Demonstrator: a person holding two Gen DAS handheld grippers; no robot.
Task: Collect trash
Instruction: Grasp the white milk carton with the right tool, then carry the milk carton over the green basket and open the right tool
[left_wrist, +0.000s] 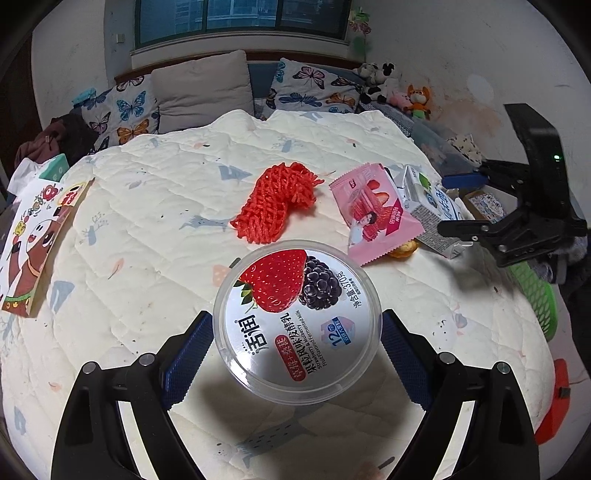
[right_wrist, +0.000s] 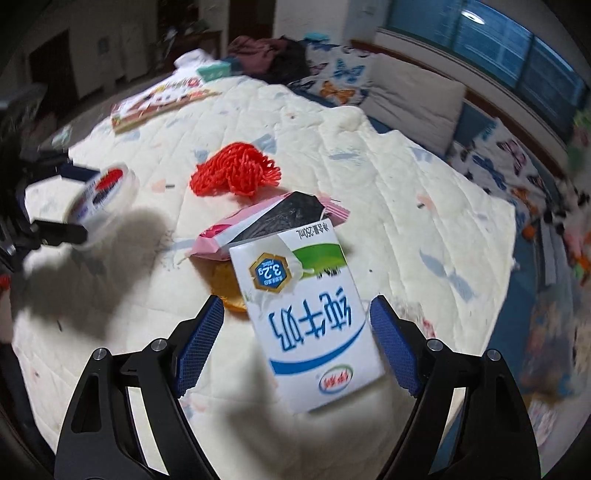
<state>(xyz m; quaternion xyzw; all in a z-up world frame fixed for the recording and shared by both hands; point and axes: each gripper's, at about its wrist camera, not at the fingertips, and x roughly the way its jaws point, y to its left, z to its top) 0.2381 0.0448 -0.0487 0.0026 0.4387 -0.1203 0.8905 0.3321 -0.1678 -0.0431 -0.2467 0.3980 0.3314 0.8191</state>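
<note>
The left tongs (left_wrist: 297, 343) grip a round yogurt tub (left_wrist: 297, 319) above the quilted bed (left_wrist: 147, 206). The right tongs (right_wrist: 297, 341) stand open around a milk carton (right_wrist: 314, 314), which lies on the bed against a pink wrapper (right_wrist: 258, 225), near a red foam net (right_wrist: 236, 170)

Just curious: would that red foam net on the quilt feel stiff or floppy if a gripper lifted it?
Probably floppy: the red foam mesh sleeve lies folded and crumpled on the quilt. Likely very light, being open netting, and unlikely to roll.
</note>
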